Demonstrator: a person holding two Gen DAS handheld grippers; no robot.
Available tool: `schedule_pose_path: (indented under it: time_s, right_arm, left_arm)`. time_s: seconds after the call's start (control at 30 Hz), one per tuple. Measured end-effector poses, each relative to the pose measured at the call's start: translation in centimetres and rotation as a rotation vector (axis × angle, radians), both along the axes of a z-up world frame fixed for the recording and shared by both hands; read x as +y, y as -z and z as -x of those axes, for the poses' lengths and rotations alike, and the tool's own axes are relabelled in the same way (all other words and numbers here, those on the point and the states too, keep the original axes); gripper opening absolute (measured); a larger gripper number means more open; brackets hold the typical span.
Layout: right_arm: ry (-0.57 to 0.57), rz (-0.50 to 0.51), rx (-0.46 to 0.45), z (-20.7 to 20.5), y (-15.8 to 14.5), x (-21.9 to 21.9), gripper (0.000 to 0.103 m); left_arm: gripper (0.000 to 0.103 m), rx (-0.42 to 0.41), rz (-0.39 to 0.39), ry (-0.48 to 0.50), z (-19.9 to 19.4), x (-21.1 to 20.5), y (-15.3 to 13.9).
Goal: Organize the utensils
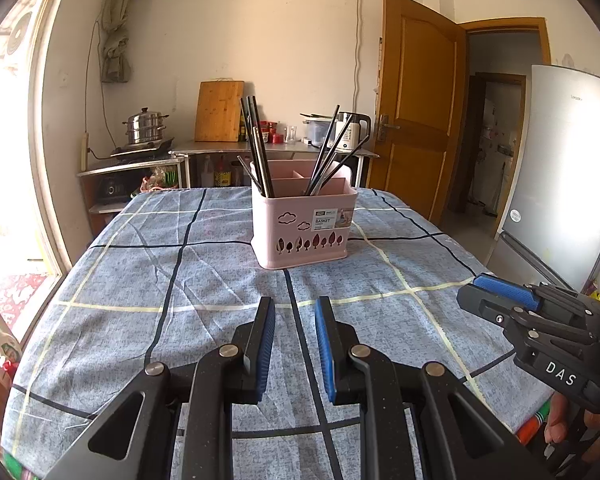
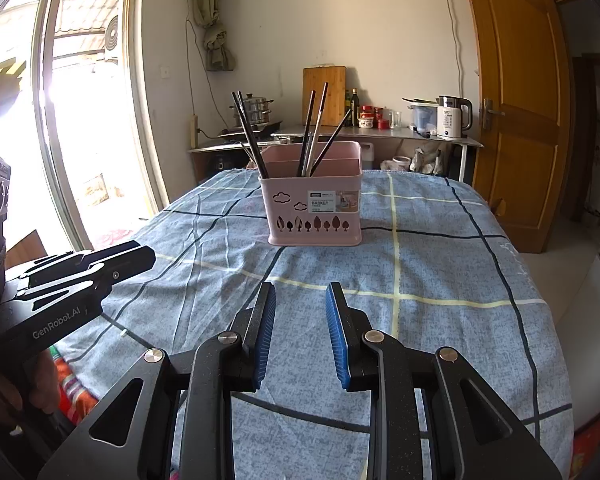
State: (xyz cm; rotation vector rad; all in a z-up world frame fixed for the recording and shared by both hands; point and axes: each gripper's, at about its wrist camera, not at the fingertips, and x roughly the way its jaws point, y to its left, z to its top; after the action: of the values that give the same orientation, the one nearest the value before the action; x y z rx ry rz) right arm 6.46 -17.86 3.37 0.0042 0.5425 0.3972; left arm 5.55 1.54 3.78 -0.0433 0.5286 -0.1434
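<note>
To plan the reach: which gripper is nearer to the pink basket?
Left, by little. The left gripper and right gripper both hover short of the pink basket, side by side.

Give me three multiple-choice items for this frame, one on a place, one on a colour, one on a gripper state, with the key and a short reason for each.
1. Where do the chopsticks stand?
A. Flat on the tablecloth
B. Upright in the basket
C. Between the left gripper's jaws

2. What colour is the basket?
A. Pink
B. Green
C. White

3. How do the jaws of the right gripper stand?
A. Clamped on a chopstick
C. Clamped on the basket's rim
B. Apart, with nothing between them

Key: 1 B, the dark sticks lean out of the basket's compartments, while the tablecloth around it is bare of utensils. 2 A, its walls are pale pink with tree cut-outs. 3 B, only cloth shows in the gap between the blue pads; the left gripper looks the same.
</note>
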Motion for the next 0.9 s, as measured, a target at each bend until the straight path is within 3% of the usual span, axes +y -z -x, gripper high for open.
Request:
schedule_pose_path:
  time_s: [0.9]
  right_arm:
    - [-0.003, 0.009, 0.009, 0.00, 0.31, 0.09, 0.027]
  left_arm:
    - [0.020, 0.009, -0.022, -0.001, 0.16, -0.04, 0.29]
